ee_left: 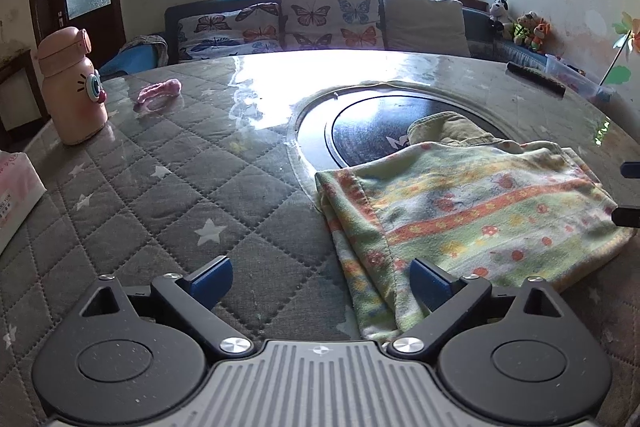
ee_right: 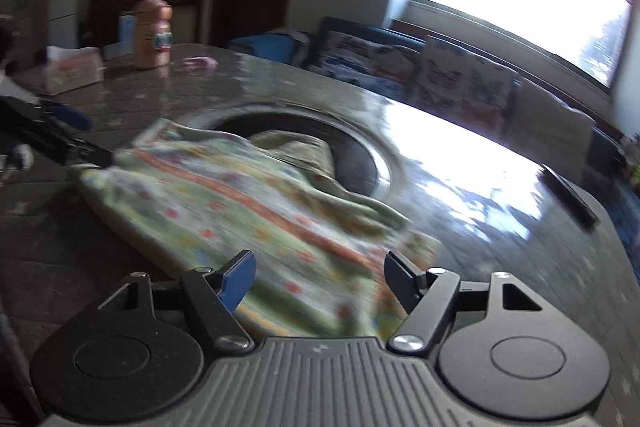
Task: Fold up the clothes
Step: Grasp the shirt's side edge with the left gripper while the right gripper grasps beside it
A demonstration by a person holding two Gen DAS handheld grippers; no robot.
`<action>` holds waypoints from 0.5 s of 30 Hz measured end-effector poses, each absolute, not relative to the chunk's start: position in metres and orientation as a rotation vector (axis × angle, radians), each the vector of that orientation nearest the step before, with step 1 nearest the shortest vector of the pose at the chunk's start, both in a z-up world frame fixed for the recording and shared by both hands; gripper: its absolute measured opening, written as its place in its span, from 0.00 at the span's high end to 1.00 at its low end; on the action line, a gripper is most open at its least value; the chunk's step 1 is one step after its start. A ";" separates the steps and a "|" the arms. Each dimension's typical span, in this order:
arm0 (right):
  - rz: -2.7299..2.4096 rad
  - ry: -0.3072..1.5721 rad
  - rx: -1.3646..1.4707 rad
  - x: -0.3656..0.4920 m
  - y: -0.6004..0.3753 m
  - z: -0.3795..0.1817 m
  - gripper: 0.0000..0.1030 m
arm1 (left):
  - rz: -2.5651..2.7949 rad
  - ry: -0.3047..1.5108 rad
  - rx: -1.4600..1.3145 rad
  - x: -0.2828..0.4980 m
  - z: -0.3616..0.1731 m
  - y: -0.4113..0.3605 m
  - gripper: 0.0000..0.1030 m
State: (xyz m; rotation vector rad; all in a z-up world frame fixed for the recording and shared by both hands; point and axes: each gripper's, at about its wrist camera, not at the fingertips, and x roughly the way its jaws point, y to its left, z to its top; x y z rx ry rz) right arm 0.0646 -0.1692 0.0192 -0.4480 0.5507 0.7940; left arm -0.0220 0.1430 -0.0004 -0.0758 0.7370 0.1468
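Observation:
A folded garment (ee_left: 480,203) in green and yellow, with orange stripes and small flowers, lies flat on the table, its far end over a round dark inset (ee_left: 360,131). My left gripper (ee_left: 320,283) is open at the garment's left edge; its right finger hovers over the cloth and nothing is pinched. The right gripper's fingertips (ee_left: 631,170) show at the garment's right side. In the blurred right wrist view my right gripper (ee_right: 320,281) is open above the garment's (ee_right: 248,203) near corner, with cloth lying beneath the jaws. My left gripper (ee_right: 68,131) shows at the far left.
The table has a grey quilted cover (ee_left: 160,195) under glass. On it stand a pink bottle (ee_left: 74,87), a tissue pack (ee_left: 16,195), a pink hair band (ee_left: 160,93) and a black remote (ee_left: 536,81). A sofa with butterfly cushions (ee_left: 328,15) sits behind.

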 end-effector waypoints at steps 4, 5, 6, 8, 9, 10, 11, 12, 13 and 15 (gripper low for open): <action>0.946 0.524 -0.508 0.049 -0.127 0.023 0.34 | 0.151 0.746 -0.118 -0.020 0.000 0.152 0.11; 0.968 0.521 -0.517 0.046 -0.121 0.023 0.36 | 0.154 0.747 -0.130 -0.020 0.001 0.154 0.11; 1.005 0.515 -0.534 0.042 -0.110 0.023 0.37 | 0.160 0.745 -0.137 -0.020 0.003 0.156 0.13; 1.086 0.496 -0.576 0.031 -0.086 0.022 0.38 | 0.172 0.740 -0.153 -0.019 0.006 0.161 0.14; 1.120 0.488 -0.595 0.027 -0.075 0.021 0.38 | 0.173 0.735 -0.168 -0.019 0.008 0.163 0.14; 1.142 0.484 -0.609 0.024 -0.068 0.020 0.38 | 0.175 0.730 -0.183 -0.019 0.010 0.166 0.14; 1.164 0.481 -0.624 0.021 -0.061 0.019 0.41 | 0.176 0.725 -0.199 -0.019 0.012 0.168 0.14; 1.186 0.477 -0.638 0.018 -0.054 0.018 0.44 | 0.174 0.721 -0.220 -0.018 0.014 0.170 0.14; 1.208 0.473 -0.653 0.015 -0.046 0.017 0.47 | 0.171 0.719 -0.240 -0.018 0.015 0.173 0.14; 1.251 0.467 -0.685 0.008 -0.032 0.012 0.48 | 0.165 0.719 -0.277 -0.016 0.017 0.176 0.14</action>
